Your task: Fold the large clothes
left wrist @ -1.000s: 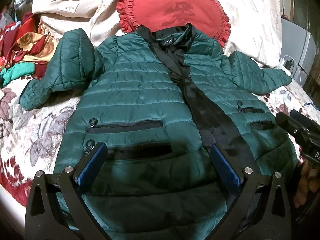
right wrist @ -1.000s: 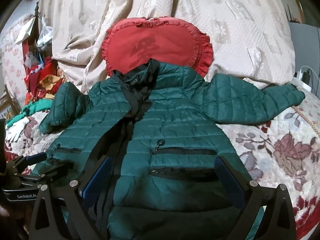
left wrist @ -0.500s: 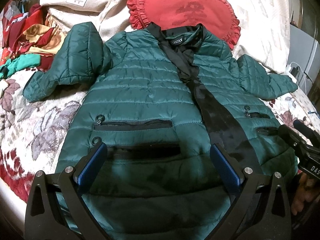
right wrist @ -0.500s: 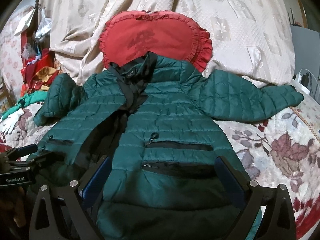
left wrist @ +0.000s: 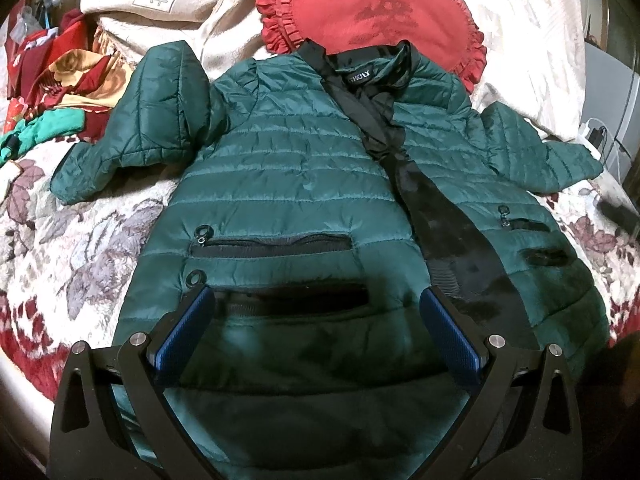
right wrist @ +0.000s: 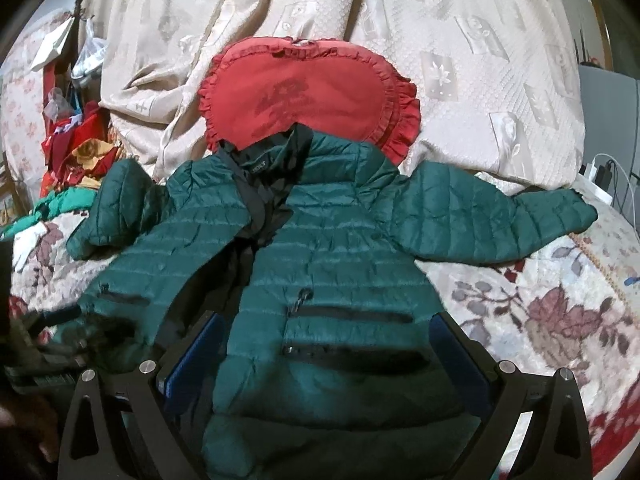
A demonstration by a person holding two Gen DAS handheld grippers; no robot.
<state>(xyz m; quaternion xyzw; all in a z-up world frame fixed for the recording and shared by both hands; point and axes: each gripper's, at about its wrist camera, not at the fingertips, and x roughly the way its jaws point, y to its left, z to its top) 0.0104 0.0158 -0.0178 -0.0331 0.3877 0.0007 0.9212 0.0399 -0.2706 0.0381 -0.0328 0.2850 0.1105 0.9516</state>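
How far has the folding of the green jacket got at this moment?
Done: the green jacket lies spread front-up on the floral bedspread, collar toward the red pillow. In hand: nothing; the left gripper and the right gripper are both open over the hem. Left: every fold; both sleeves lie out to the sides and the front gapes open.

Legible text: one item. A neck label (left wrist: 359,77) sewn inside the black collar of the green quilted jacket (left wrist: 288,184) shows pale letters reading "HOLY"; a preceding character is cut off. In the right wrist view the same label (right wrist: 258,168) is too small to read.
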